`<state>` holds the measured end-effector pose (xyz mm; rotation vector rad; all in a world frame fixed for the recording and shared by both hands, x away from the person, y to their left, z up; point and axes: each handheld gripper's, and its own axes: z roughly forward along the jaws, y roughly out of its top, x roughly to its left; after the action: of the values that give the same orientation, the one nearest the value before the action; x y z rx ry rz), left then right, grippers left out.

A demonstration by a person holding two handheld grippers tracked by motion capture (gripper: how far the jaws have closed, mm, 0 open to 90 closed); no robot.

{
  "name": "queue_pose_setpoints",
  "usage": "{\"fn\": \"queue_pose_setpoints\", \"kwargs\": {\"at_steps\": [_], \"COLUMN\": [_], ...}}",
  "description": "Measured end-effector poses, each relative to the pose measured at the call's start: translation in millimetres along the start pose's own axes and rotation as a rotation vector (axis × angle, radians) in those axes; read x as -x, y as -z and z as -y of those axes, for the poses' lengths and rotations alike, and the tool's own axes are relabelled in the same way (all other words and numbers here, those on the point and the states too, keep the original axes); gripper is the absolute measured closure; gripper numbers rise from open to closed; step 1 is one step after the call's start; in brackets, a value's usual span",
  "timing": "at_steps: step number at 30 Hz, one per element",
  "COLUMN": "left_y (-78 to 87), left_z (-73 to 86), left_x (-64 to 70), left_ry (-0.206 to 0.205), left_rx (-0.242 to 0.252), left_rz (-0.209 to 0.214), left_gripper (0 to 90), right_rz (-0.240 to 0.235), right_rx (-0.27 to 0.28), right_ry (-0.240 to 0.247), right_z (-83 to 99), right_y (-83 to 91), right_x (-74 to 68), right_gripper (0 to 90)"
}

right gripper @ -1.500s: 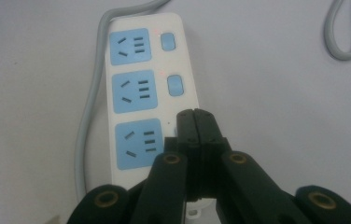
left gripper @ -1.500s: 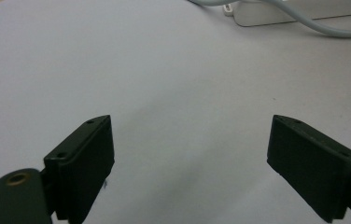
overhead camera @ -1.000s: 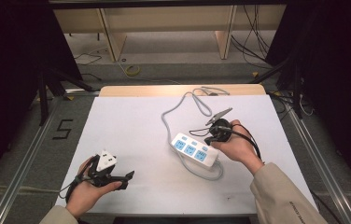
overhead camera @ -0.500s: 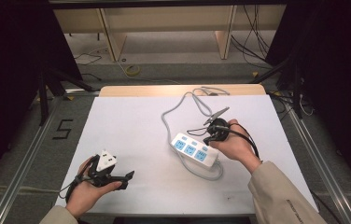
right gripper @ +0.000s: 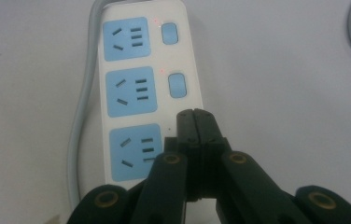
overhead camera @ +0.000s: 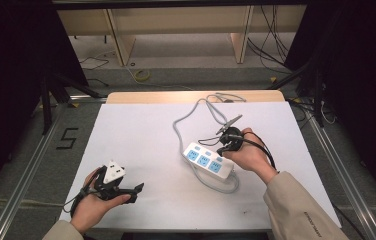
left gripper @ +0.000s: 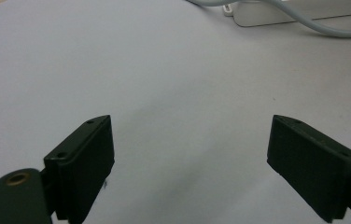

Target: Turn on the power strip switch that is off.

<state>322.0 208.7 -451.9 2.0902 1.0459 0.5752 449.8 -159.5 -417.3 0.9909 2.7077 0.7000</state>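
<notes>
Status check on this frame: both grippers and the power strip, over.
Left gripper open, over bare table. Right gripper shut, empty, tips at the third switch spot of the power strip. Its grey cable loops alongside; nothing blocking.

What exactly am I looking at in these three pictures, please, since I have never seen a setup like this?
A person sits at a white table, holding a two-jawed tool in each hand. The high view looks down from above; the other two come from cameras riding on each tool. The left hand-held gripper hovers with its jaws wide apart over bare table, holding nothing. The right hand-held gripper has its jaws shut together, with its tip over the near switch of a white power strip with three blue sockets. The strip's grey cable loops across the table.
</notes>
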Motion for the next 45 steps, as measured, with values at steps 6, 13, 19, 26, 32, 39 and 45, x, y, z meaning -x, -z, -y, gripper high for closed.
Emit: {"fn": "queue_pose_setpoints", "kwargs": {"at_steps": [6,13,19,26,32,39,45], "left_y": [0.0,-0.1,-0.1,0.0,0.0,-0.1,-0.1], "left_z": [0.0,0.0,-0.1,-0.1,-0.1,-0.1,-0.1], "left_x": [0.0,0.0,0.0,0.0,0.0,0.0,0.0], "left_ry": [0.000,0.000,0.000,0.000,-0.001,-0.001,-0.001], "left_rx": [0.000,0.000,0.000,0.000,0.000,0.000,0.001], "left_rz": [0.000,0.000,0.001,0.000,0.001,0.002,0.002], "left_gripper": [14.5,14.5,14.5,14.5,14.5,14.5,14.5], "right_rz": [0.002,0.005,0.002,0.006,0.007,0.008,0.005], "right_rx": [-0.009,-0.021,-0.025,-0.035,-0.037,-0.050,-0.063], "right_ry": [0.001,0.000,0.005,0.010,0.010,0.013,0.015], "right_z": [-0.7,-1.6,-2.1,-2.3,-2.5,-2.8,-3.0], "right_y": [-2.3,-4.9,-6.8,-8.9,-9.7,-12.1,-15.3], "right_x": [-0.4,-0.3,-0.6,-0.8,-0.9,-1.7,-1.9], "right_gripper": [90.0,90.0,90.0,90.0,90.0,90.0,90.0]}}
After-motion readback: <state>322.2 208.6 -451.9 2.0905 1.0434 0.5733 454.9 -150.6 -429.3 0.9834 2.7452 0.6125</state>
